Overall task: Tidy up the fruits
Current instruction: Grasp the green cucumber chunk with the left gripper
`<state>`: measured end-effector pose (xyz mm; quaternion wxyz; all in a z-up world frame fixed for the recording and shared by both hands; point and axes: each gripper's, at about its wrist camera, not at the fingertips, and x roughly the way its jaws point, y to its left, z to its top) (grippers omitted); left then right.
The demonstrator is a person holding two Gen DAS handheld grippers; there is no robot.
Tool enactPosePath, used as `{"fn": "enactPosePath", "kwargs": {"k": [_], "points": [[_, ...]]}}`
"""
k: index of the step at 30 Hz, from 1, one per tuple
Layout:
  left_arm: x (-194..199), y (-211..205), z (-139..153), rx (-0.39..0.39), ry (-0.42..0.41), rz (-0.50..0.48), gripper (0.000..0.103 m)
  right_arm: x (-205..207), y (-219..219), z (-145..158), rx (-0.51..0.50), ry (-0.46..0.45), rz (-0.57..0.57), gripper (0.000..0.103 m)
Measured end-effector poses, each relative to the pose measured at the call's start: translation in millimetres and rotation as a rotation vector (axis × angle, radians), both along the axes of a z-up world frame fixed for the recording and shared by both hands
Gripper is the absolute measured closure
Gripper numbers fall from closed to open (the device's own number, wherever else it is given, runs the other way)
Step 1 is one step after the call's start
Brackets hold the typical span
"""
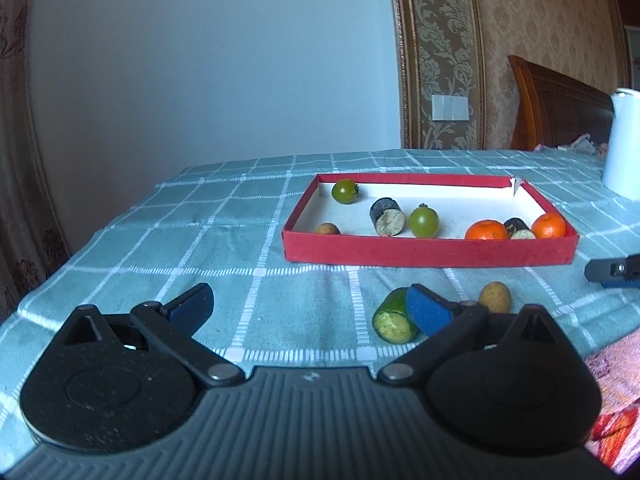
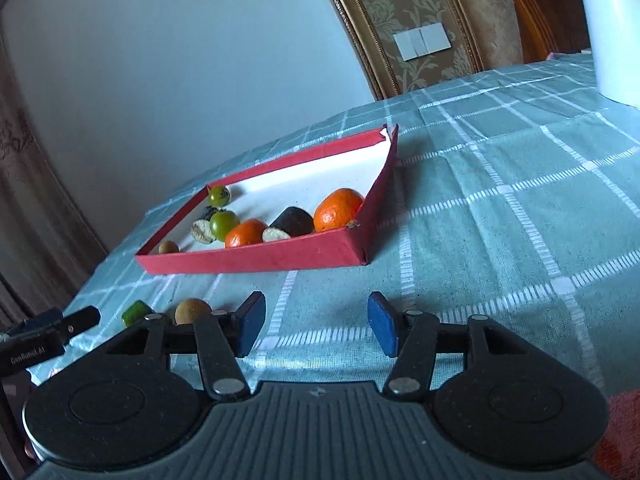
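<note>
A red tray [image 1: 430, 254] on the checked tablecloth holds two green tomatoes [image 1: 424, 222], two oranges [image 1: 486, 231], dark cut pieces [image 1: 386, 218] and a small brown fruit [image 1: 328, 229]. A cut green cucumber piece [image 1: 394, 317] and a brown fruit [image 1: 495, 297] lie on the cloth in front of the tray. My left gripper [image 1: 308, 312] is open, its right finger beside the cucumber piece. My right gripper [image 2: 314, 326] is open and empty, in front of the tray [image 2: 256, 260]. The cucumber piece [image 2: 134, 313] and brown fruit [image 2: 192, 309] lie at its left.
A white jug [image 1: 624, 144] stands at the table's far right. The table's left edge drops off near a curtain. The right gripper's tip [image 1: 614, 270] shows at the right in the left wrist view; the left gripper's finger [image 2: 52, 330] shows at the left in the right wrist view.
</note>
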<state>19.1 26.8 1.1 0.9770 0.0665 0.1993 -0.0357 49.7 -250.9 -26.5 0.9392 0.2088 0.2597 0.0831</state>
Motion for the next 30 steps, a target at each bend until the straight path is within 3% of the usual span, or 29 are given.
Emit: {"fn": "enactPosePath", "kwargs": {"k": [4,14,20,24,30], "points": [[11.8,-11.7,0.5,0.056,0.034,-0.030,0.018,-0.6,-2.9,-2.2,0.024,0.005,0.008,0.046],[28.1,-23.4,-10.0,0.057,0.086,-0.126,0.020,-1.0,-6.4,-4.0,0.054,0.006,0.010,0.046],[45.3,-26.3,-15.5,0.020,0.148,-0.121,0.022,-1.3,-8.4,-4.4,0.065,0.004,0.012,0.046],[48.5,-24.8,-15.6,-0.017,0.164,-0.139,0.033,-0.6,-9.3,-4.8,0.072,0.005,0.012,0.046],[44.0,-27.9,-16.1,-0.046,0.175,-0.176,0.063,0.1,-9.9,-4.9,0.076,0.006,0.012,0.045]]}}
